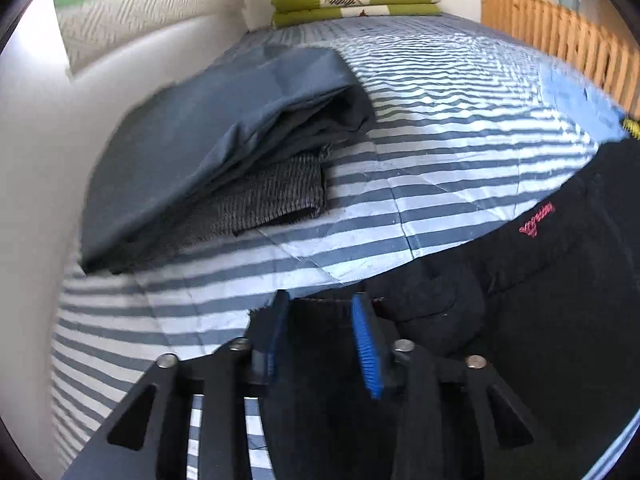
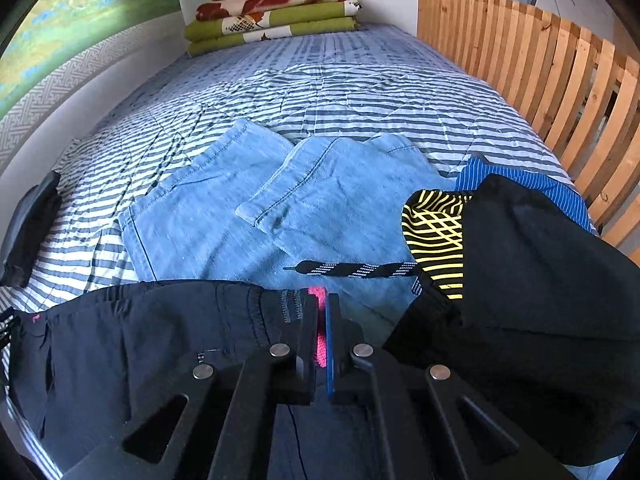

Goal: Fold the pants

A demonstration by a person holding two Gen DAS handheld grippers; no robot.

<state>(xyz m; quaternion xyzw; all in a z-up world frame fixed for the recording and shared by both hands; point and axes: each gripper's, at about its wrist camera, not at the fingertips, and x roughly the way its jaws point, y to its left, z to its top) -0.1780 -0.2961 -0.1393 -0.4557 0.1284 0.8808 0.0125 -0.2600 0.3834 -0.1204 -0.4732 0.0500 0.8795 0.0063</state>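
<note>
- I am at the near end of the bed (image 2: 360, 92), and the black pants (image 2: 132, 344) lie across it right under both my hands.
- My right gripper (image 2: 322, 320) is shut tight on the waistband (image 2: 276, 300) – the pink and blue fingers (image 2: 319, 340) squeeze the stretchy edge between them.
- My left gripper (image 1: 320, 320) has its blue fingers (image 1: 366, 348) a little apart. The black cloth sits in the gap, but the fingers do not seem to press on it.
- The waistband runs sideways, from one hand to the other. The far edge of the pants is just past my fingertips, and the rest falls back toward me.
- So I think the fold turns on that line – both hands sit on the same edge, and the right one has the only real hold.
- Blue jeans (image 2: 248, 208) lie flat just beyond the pants. A pile of folded dark clothes (image 1: 224, 152) sits off to the left by the wall.
- More black cloth with yellow stripes (image 2: 436, 232) is heaped on my right side.
</note>
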